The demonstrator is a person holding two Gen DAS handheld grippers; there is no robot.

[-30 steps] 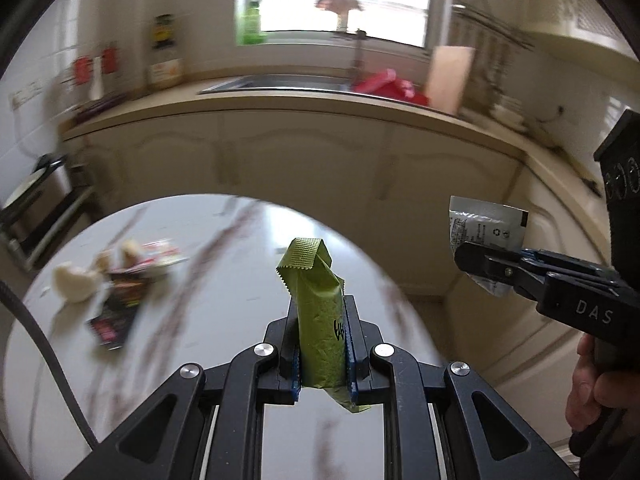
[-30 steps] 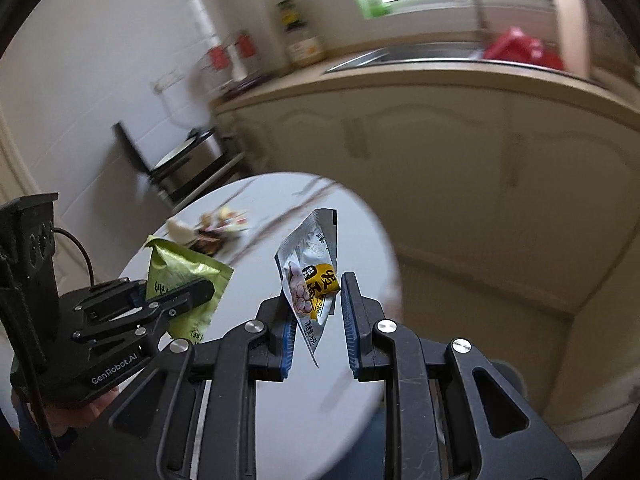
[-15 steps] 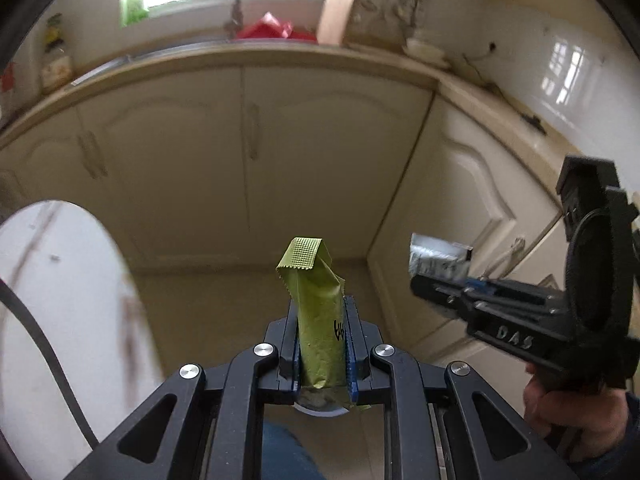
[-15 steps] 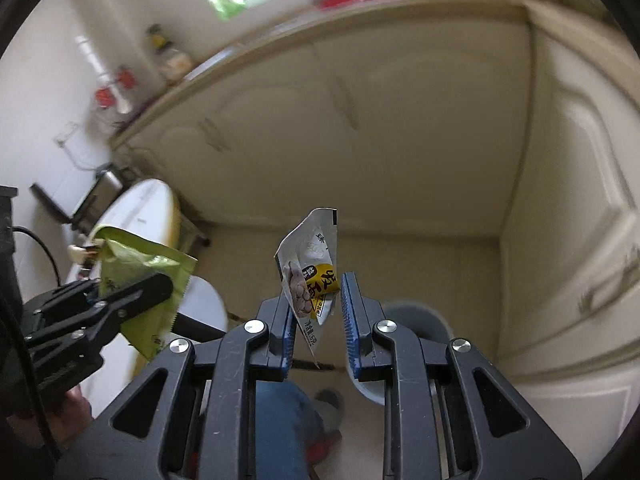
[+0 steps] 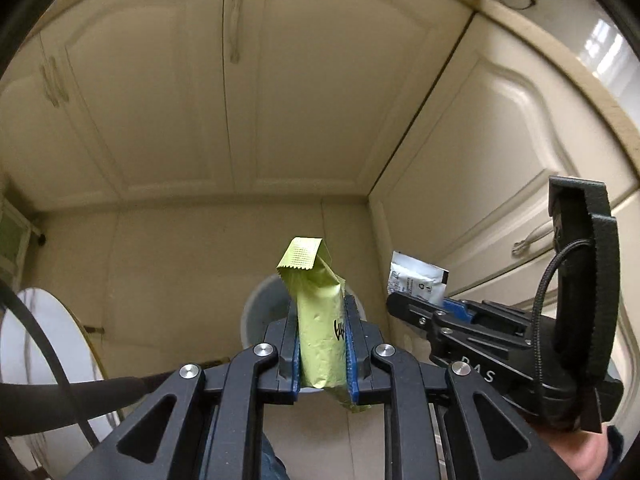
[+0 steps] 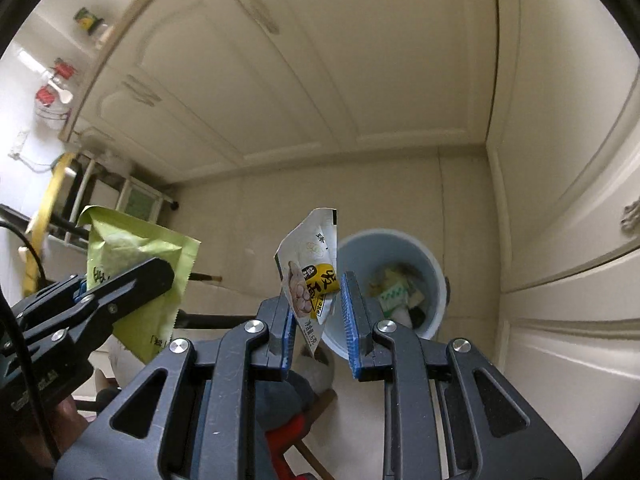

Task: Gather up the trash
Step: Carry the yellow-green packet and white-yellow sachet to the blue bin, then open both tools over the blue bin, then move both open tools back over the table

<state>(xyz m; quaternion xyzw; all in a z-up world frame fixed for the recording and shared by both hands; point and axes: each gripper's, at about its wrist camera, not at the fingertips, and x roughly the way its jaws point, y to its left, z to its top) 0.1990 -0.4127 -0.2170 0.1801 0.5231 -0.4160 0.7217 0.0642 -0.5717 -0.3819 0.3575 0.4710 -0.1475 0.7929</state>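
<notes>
**Both wrappers parked over the bin**

Left gripper (image 5: 322, 344) was clamped on a green snack wrapper (image 5: 320, 320), right gripper (image 6: 318, 316) was pinching a white-and-yellow snack packet (image 6: 310, 276). Both hung above the pale blue trash bin (image 6: 434, 264) on the floor by the cream cabinets (image 6: 360, 60) (bin already had some scraps inside).

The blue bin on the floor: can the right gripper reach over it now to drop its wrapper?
Probably yes. The right gripper points down at the open blue bin, shut on the white and yellow wrapper. Nothing lies between them; the left gripper with its green wrapper stays aside.
</notes>
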